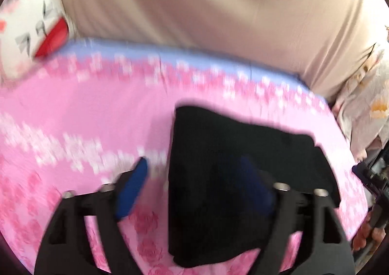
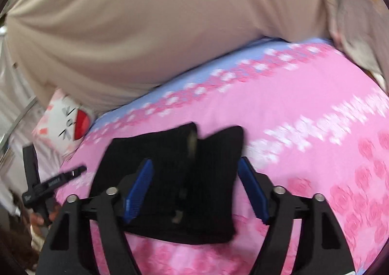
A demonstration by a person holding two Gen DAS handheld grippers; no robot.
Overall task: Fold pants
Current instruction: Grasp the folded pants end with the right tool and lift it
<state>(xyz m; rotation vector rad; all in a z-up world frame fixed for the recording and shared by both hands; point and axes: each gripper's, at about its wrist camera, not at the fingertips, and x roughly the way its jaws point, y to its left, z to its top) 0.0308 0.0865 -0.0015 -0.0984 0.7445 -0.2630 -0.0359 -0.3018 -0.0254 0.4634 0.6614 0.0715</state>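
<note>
The black pants lie folded into a compact bundle on the pink flowered bed sheet. My left gripper is open above the bundle's left edge, one blue pad over the sheet and the other over the black cloth. In the right wrist view the pants lie between the spread blue pads of my right gripper, which is open and holds nothing. Both views are blurred by motion.
A beige curtain or cover rises behind the bed. A white cat-face pillow lies at the bed's far corner. The other gripper and a hand show at the left edge of the right wrist view. Patterned cloth hangs at the right.
</note>
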